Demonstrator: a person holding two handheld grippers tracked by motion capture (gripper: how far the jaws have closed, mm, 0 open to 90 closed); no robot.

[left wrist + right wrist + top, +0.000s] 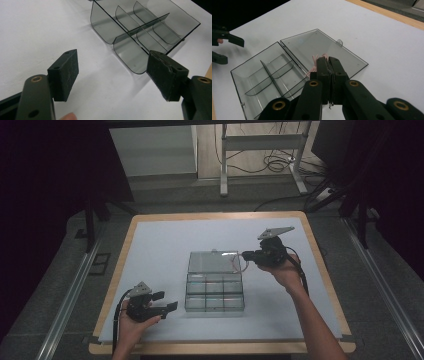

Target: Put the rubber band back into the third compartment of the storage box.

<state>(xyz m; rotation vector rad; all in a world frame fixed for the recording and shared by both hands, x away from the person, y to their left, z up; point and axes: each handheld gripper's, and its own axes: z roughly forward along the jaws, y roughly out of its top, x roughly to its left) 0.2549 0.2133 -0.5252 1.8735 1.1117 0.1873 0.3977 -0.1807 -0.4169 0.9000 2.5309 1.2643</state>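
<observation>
a clear compartment box (pixel 214 287) is laid open near the middle of the white table (pixel 160 240), its lid (pixel 212 261) folded flat on the far side so the divided tray is exposed from above, which leaves every cell reachable. the cells look bare, though the tinted plastic makes that hard to be sure of. the right gripper (pixel 248 254) is held over the right edge of the lid, and in the right gripper view its jaws are seen pressed together on a thin pink thing (pixel 315 61), a rubber band by the look of it, with loops sticking out past the tips. the band (pixel 237 262) is carried above the lid rather than resting on it, as far as can be judged, presumably so it can be lowered into one of the compartments (pixel 272 72) just beside. the grip is taken at the very tips, which keeps the band hanging free and visible. over at the near left, the left gripper (pixel 165 301) is parked just beside the tray's near-left corner with its jaws spread wide and nothing between them; in the left gripper view the tray's rounded dividers (pixel 130 32) are framed beyond the pads (pixel 67 72). it is likely kept there to steady the box if it slides when the band is dropped in.
</observation>
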